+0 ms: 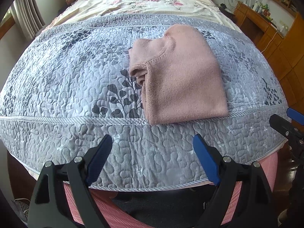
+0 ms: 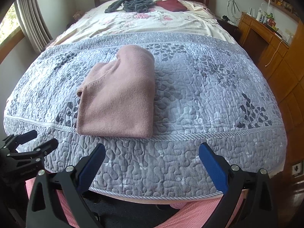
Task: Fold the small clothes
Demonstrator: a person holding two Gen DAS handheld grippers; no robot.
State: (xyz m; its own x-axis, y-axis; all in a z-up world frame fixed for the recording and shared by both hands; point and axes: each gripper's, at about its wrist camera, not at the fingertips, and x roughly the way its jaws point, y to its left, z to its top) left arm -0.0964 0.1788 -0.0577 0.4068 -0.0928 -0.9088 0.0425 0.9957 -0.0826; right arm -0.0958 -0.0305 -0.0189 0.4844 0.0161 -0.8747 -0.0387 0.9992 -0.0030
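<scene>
Pink top (image 1: 182, 76) lies on the grey quilt (image 1: 76, 87), near the foot end of the bed, folded into a neat block with its near edge right on the quilt's striped band. In my left view it sits a bit to the right. In my right view it sits to the left, so it is between my 2 hands.

My left fingers (image 1: 153, 152) are wide open and hold nothing. My right fingers (image 2: 152, 159) are wide open too, with nothing in them. Both hang over the near edge of the quilt, apart from the pink top and not touching it.

I think this top is done, or almost done. The sides look tucked in and the shape is tidy, with 1 little opening showing on its left side. So I think the step now is the pause between 1 piece and the next.

More clothes wait far up the bed by the headboard: a grey heap (image 2: 133, 3) and a dark red piece (image 2: 172, 4). My guess is that the next move needs a long reach up there to pinch 1 piece and bring it down to the quilt. The pink top may first need to go to the side, so there is room to spread the new piece flat.
</scene>
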